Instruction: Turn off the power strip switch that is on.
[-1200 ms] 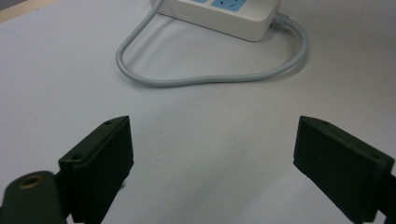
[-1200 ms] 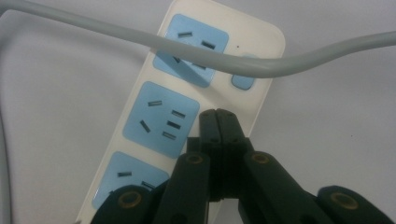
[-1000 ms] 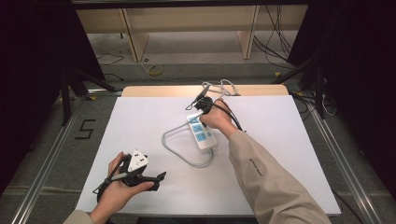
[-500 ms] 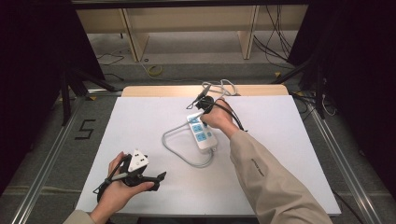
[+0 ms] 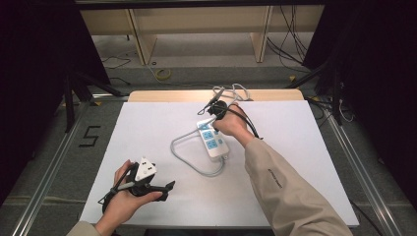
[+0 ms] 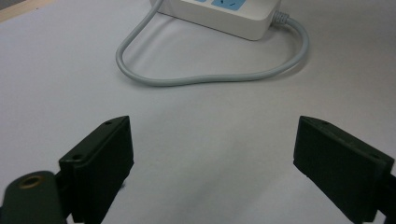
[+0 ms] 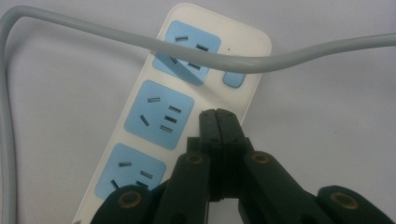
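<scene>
A white power strip (image 5: 212, 141) with blue sockets lies mid-table, and its grey cable (image 5: 183, 156) loops round to the left. My right gripper (image 5: 216, 112) is at the strip's far end, held in a hand. In the right gripper view the right gripper (image 7: 218, 115) is shut with nothing between its jaws, its tips over the right edge of the power strip (image 7: 159, 112), beside the middle socket. The grey cable (image 7: 243, 63) crosses the top socket. My left gripper (image 5: 156, 181) rests at the table's front left. In its own view the left gripper (image 6: 215, 158) is open and holds nothing, short of the cable (image 6: 205, 78).
The white table sheet (image 5: 305, 147) has bare room to the right and left of the strip. More cable and a plug (image 5: 236, 91) lie at the table's far edge. Wooden shelving (image 5: 196, 24) stands behind, and a metal rail (image 5: 44, 162) runs along the left.
</scene>
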A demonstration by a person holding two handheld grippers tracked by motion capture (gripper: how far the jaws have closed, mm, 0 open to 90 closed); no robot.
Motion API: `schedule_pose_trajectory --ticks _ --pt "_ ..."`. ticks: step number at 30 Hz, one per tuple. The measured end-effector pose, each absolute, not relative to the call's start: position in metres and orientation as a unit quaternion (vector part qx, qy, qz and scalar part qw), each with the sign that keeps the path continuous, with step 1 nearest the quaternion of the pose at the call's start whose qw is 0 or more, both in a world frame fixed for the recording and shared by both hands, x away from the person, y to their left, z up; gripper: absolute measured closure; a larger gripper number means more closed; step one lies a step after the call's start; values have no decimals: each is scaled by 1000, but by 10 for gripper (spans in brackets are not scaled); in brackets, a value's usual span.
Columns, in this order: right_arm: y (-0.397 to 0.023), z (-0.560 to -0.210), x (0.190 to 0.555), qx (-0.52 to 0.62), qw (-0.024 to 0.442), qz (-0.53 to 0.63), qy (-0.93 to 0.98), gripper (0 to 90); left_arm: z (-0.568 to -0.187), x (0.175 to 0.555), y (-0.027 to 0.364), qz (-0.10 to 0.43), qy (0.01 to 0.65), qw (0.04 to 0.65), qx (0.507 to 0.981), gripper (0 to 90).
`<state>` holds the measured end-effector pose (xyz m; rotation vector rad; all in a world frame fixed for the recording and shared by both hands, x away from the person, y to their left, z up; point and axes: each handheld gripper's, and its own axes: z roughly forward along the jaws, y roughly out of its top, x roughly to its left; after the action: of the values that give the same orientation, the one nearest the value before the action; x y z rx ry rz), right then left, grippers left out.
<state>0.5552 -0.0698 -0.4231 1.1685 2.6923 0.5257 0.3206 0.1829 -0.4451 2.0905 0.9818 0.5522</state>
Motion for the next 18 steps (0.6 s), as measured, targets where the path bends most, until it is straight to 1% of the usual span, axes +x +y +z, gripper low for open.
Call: schedule_pose_trajectory --ticks 18 --pt "-80 -414 546 385 87 190 899 900 -445 321 182 215 384 373 817 116"
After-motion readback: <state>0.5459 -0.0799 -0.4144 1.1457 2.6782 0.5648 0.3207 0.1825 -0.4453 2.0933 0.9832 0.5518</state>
